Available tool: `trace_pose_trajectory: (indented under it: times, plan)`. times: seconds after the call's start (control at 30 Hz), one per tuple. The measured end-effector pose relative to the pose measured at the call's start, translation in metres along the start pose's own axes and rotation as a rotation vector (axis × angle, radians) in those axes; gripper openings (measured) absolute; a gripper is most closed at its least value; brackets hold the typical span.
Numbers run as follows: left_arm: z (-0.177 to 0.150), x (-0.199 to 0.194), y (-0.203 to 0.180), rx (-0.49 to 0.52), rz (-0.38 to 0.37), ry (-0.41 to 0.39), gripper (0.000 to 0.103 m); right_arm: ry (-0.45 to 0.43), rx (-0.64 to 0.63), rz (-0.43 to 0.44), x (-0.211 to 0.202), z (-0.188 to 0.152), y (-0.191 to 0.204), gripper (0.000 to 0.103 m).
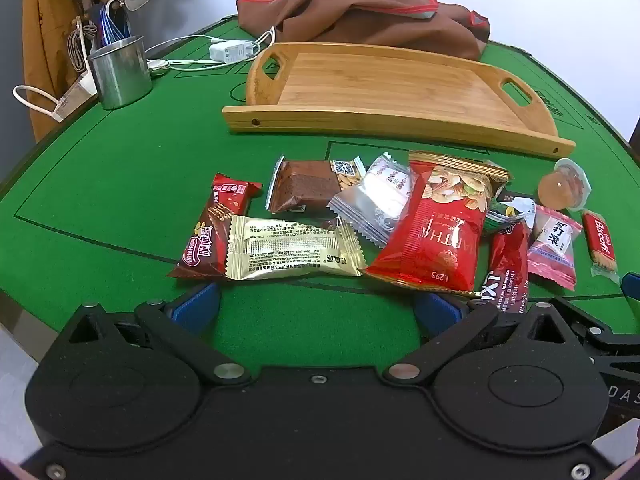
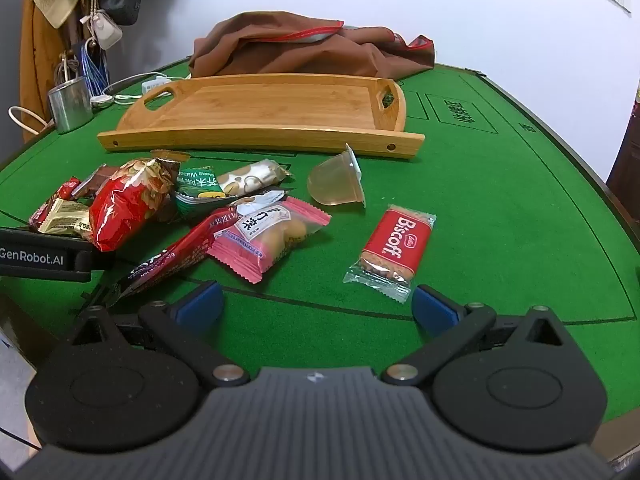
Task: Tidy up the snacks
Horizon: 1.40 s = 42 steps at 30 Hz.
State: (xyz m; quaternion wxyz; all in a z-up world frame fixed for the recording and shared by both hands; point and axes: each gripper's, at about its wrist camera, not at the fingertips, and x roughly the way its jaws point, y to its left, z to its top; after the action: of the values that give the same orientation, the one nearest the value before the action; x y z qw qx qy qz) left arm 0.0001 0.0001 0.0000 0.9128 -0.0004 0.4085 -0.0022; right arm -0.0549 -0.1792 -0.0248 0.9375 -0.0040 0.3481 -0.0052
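Bamboo tray [image 2: 260,112] on green felt [image 2: 500,220], crinkly foil packets [image 1: 296,252], possibly jelly cup [image 2: 338,182], both tongs [image 1: 316,308] [image 2: 316,306] apart.

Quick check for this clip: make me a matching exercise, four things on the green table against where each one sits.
Things:
1. Biscoff packet
2. jelly cup
3. wooden tray
4. steel cup

Places:
A. on its side, between tray and Biscoff
B. far left, beside the charger cable
C. apart from the pile, just ahead of the right gripper
D. behind the snacks, nothing in it

Pairs: 1-C, 2-A, 3-D, 4-B
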Motion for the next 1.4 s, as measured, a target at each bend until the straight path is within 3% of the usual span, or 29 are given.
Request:
trace_pose_trajectory:
  times: [1.4]
  plan:
    - [-0.0001, -0.0001, 0.0000, 0.000, 0.001, -0.007, 0.103, -0.003, 0.002, 0.003, -0.0031, -0.0010, -0.0012, 0.103]
